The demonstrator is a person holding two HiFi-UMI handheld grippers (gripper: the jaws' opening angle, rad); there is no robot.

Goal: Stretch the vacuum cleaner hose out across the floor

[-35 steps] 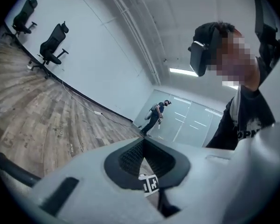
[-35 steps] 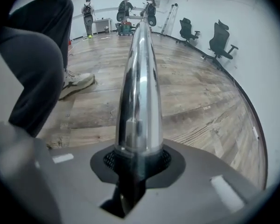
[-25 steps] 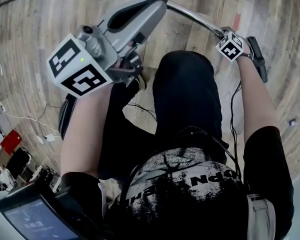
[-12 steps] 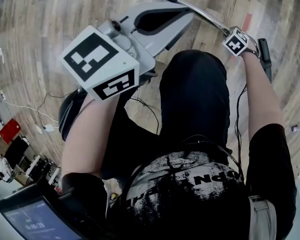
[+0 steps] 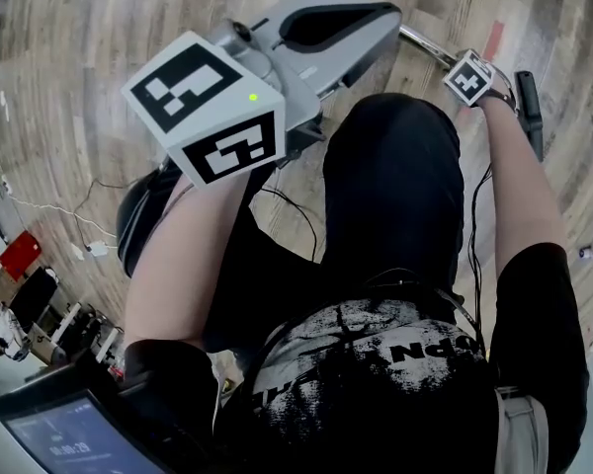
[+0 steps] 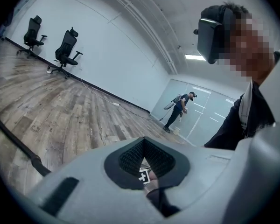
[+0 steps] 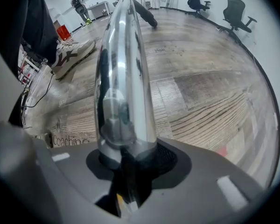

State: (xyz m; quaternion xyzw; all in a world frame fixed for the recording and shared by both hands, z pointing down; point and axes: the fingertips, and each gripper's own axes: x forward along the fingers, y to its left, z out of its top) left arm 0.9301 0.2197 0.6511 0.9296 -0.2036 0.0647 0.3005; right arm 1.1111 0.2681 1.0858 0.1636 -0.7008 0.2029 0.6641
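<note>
Loosens R gripper (image 7: pixel 128 171) jaws, just opening, round chrome wand tube (image 7: pixel 123 78); holds L gripper (image 6: pixel 148 185) clenched, empty. Has black hose (image 6: pixel 16 143) running off leftward over floor (image 6: pixel 60 106). Could drop tube w/ a clatter, leaving hose unstretched.

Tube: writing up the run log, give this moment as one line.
left tool shut, empty | right tool jaws just opening, tube between them

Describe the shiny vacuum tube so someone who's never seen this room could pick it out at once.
Start from the wood-plank floor. Above it, the chrome tube runs out from between the jaws of the right tool, which have just been opening. It alone is mirror-bright and rigid, unlike the matte white sneaker to its left.
</note>
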